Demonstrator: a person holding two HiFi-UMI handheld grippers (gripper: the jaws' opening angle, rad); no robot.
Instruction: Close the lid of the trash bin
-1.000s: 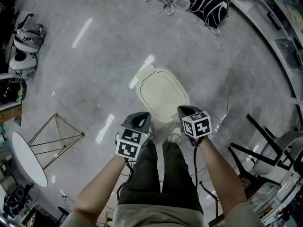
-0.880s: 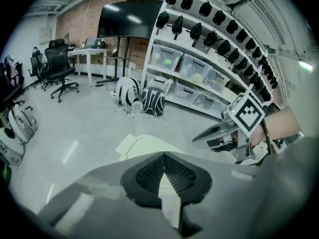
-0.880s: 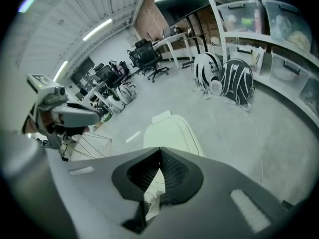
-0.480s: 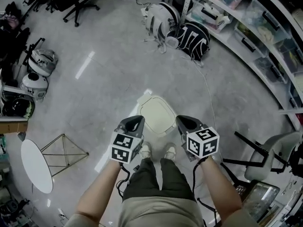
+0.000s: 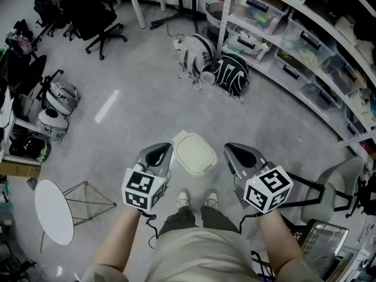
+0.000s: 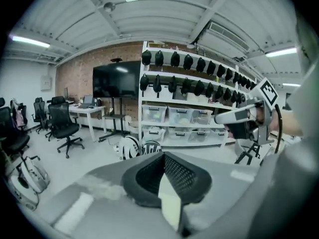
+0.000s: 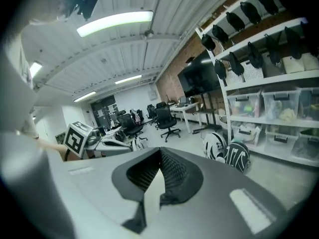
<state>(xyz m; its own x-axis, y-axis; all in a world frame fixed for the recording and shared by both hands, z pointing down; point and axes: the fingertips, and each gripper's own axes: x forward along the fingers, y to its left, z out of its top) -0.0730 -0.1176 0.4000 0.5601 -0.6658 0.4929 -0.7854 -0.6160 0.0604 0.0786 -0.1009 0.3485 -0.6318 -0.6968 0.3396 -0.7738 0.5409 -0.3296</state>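
Bin lid (image 5: 194, 152) on floor, between and well below both grippers; looks flat down. Left gripper (image 5: 157, 155), right gripper (image 5: 239, 154): jaws together, empty, held clear. Closing likely done; next, only confirm lid seated.

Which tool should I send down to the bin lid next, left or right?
Left, marginally: in the head view the left tool sits nearer the trash bin lid than the right tool. Both point at the room, empty. It already looks down.
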